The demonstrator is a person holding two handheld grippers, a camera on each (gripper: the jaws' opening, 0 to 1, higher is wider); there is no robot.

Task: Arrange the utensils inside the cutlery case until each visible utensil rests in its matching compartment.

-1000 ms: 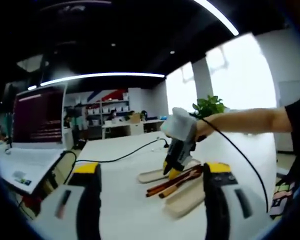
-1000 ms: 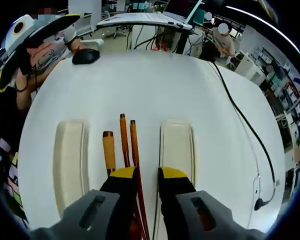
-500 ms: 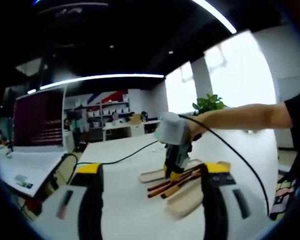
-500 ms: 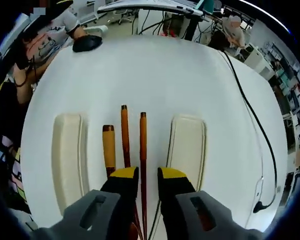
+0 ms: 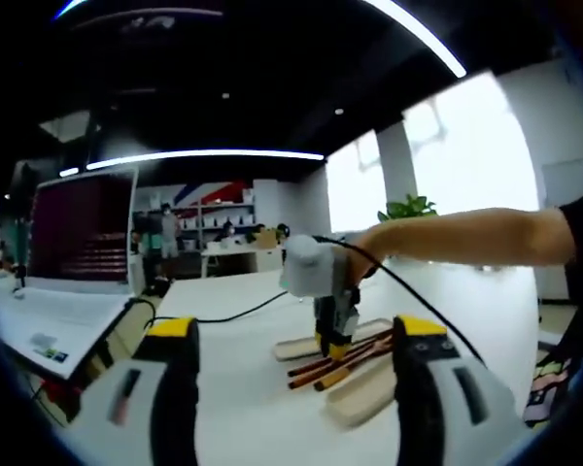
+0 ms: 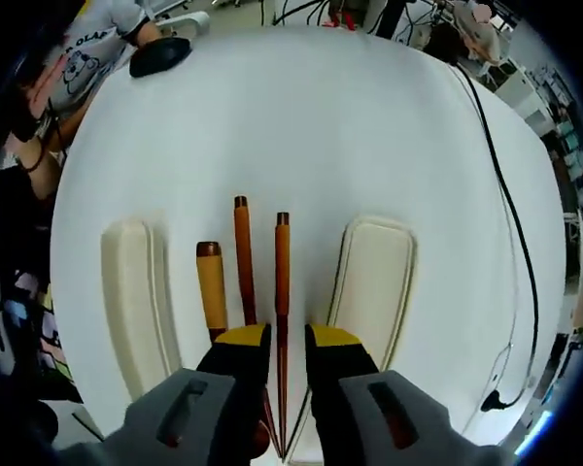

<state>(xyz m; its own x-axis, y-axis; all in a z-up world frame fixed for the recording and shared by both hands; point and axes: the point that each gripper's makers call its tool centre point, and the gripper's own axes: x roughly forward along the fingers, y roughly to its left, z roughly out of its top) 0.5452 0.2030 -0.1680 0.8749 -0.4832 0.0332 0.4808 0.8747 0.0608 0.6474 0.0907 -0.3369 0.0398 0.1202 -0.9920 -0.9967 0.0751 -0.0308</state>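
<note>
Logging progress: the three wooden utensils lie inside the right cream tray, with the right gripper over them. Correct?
Not quite. In the right gripper view the utensils lie on the table between the two cream trays, not inside one. The right gripper is over them.

Ceiling strip lights point(image 5: 204, 154) bright; window point(image 5: 471, 146) blown out white. Table point(image 6: 321, 126) evenly lit, shadows faint. Left gripper view soft, blurry. Fisheye bends edges.
</note>
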